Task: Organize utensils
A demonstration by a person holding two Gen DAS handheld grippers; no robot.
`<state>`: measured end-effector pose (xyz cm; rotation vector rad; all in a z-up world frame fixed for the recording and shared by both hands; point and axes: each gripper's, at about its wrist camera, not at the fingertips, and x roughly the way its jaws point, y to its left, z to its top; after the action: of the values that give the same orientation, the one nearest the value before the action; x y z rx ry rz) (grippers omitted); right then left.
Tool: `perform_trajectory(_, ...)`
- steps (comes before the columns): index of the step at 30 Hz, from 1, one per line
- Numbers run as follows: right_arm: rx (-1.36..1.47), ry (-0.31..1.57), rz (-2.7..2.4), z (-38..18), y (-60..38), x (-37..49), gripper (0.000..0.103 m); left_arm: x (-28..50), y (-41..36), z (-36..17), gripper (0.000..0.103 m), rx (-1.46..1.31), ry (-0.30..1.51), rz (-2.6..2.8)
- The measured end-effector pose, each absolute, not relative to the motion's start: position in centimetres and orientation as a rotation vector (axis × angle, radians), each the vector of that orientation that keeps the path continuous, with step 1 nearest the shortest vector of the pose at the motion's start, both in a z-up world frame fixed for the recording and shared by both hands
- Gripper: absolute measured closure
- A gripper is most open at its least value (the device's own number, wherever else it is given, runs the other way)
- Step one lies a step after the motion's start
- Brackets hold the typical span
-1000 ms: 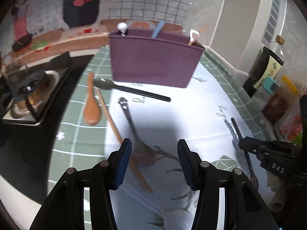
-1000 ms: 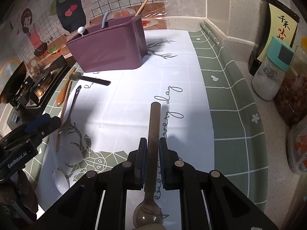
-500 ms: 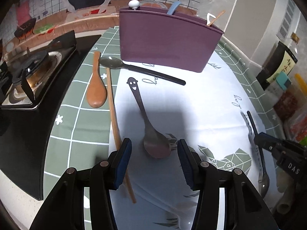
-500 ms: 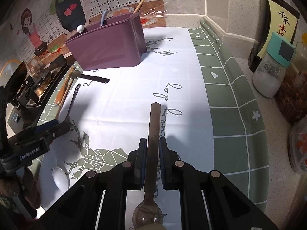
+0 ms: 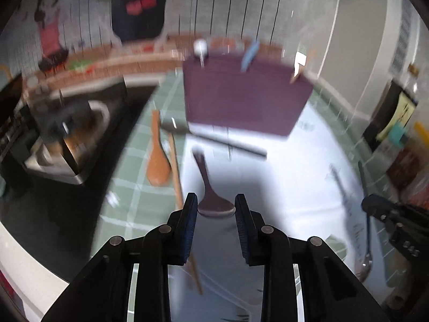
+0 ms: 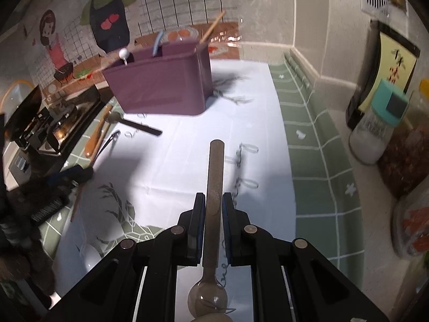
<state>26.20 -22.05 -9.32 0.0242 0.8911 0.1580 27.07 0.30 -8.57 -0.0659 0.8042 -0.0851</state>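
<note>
Two grippers over a surface of loose utensils, one purple holder at the back.

The right gripper (image 6: 209,224) is clamped on the handle of one brown spoon (image 6: 213,187), its bowl toward the camera and the handle pointing at the purple holder (image 6: 161,83). The left gripper (image 5: 215,224) has its fingers apart, with the bowl of one dark metal spoon (image 5: 211,198) lying between the fingertips on the surface (image 5: 281,187). To its left lie four more pieces: one wooden spoon (image 5: 156,158), one wooden stick (image 5: 175,171), one black-handled spoon (image 5: 211,138) just before the holder, and one white spoon (image 6: 89,256) nearer the camera. Three handles stand out of the holder.
</note>
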Motion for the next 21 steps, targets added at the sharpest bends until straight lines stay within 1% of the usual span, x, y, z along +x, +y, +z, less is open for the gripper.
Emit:
perform_trajectory(3,0.035,0.839,0.161,-7.9,-22.4,26.2,0.092,26.8,1.2,-5.5,0.074,-0.056,0.737,-0.099)
perform_trajectory(7,0.055,0.793,0.176,-6.3,-22.5,26.7,0.092,27.2,1.7,-3.3,0.074,-0.069,0.716,-0.133)
perform_trajectory(12,0.099,0.764,0.205,-5.1,-22.5,27.3,0.092,27.1,1.8,-1.8,0.074,-0.074,0.712,-0.165)
perform_trajectory(19,0.074,0.738,0.199,-3.7,-21.7,27.9,0.094,27.0,2.6,-0.6,0.074,-0.099,0.7,-0.186)
perform_trajectory(20,0.068,0.733,0.198,-3.5,-21.5,28.0,0.1,27.0,2.7,-0.4,0.074,-0.098,0.695,-0.188)
perform_trajectory(21,0.061,0.727,0.199,-3.1,-21.3,28.2,0.1,27.1,2.9,0.0,0.074,-0.1,0.689,-0.193)
